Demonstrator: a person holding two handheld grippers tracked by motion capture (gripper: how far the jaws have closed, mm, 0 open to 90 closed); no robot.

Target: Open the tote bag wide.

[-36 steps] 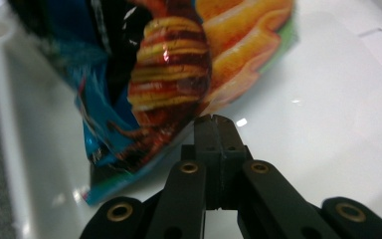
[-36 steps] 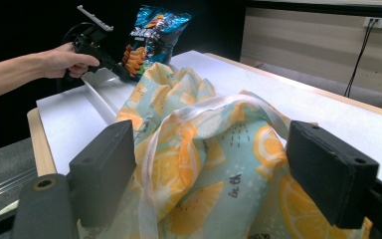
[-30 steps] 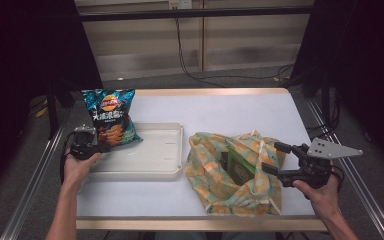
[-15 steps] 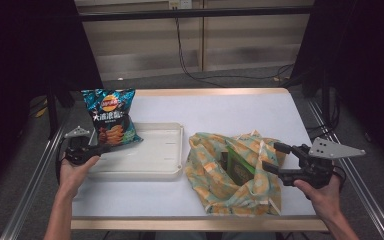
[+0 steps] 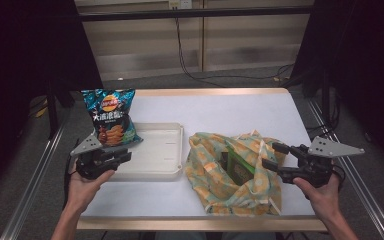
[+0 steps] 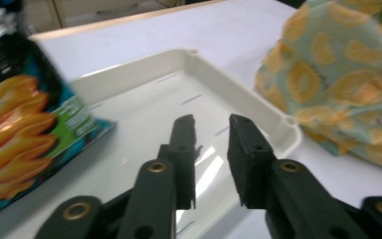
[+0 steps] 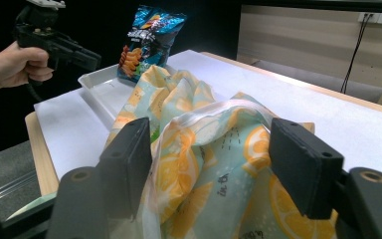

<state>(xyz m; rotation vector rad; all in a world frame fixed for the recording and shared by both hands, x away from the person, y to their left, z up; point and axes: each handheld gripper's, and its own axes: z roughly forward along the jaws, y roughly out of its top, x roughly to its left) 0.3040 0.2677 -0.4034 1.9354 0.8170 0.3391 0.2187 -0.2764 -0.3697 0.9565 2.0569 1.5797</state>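
One bag of crisps [image 5: 111, 117] lies with its lower end in the white tray [image 5: 155, 165] and its top out over the far left rim. We note that a second ago the left gripper [image 5: 121, 155] was at its near edge with the jaws together; it has since drawn back toward the tray's near left corner, and its jaws have just been opening, with nothing between them. We judge the bag set down and released. The right gripper [image 5: 274, 155] sits at the right side of the orange-print cloth bag [image 5: 215, 170] on the table [image 5: 240, 112]. Its jaws have just been closing, standing either side of a fold; the pads do not yet press it. A green packet [image 5: 239, 167] remains inside, likely next.
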